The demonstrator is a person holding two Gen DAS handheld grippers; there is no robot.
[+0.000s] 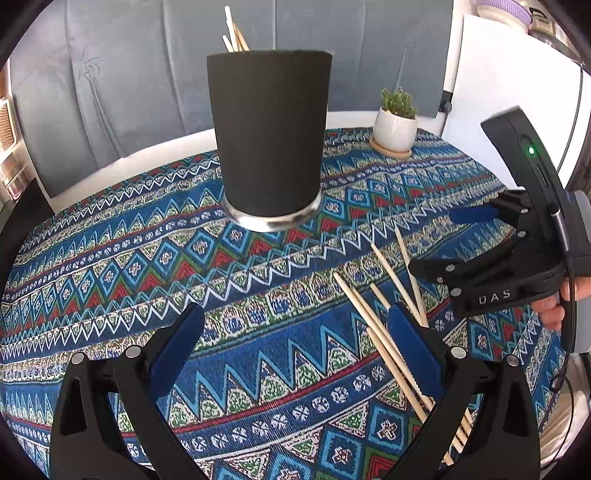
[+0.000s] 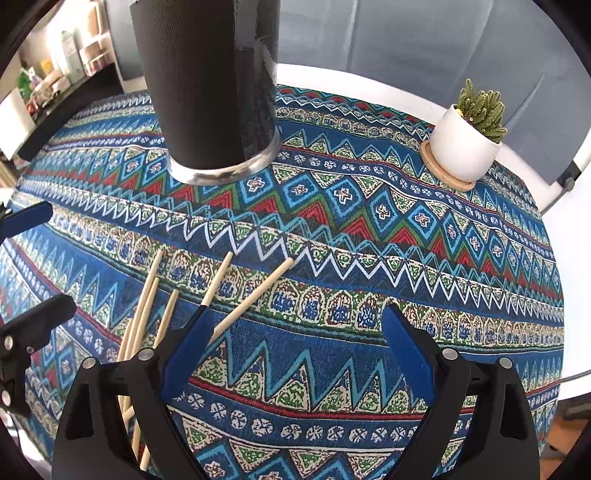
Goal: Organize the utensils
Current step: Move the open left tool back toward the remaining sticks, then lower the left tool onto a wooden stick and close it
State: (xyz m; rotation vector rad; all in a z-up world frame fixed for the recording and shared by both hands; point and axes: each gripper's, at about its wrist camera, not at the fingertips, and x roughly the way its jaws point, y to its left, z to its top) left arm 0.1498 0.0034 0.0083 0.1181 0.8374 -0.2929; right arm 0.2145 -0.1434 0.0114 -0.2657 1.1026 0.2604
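A tall black cup (image 1: 269,136) with a silver base stands upright on the patterned cloth; a few wooden chopsticks (image 1: 233,35) stick out of its top. It also shows in the right wrist view (image 2: 210,92). Several loose wooden chopsticks (image 1: 388,332) lie on the cloth, also seen in the right wrist view (image 2: 155,306). My left gripper (image 1: 295,317) is open and empty, the loose chopsticks by its right finger. My right gripper (image 2: 299,317) is open and empty above the cloth, chopsticks by its left finger. It shows in the left wrist view (image 1: 439,240) too.
A small cactus in a white pot (image 1: 395,125) on a wooden coaster stands at the back right, also in the right wrist view (image 2: 465,147). The round table's white rim (image 2: 369,85) shows beyond the cloth. A grey sofa (image 1: 110,74) is behind.
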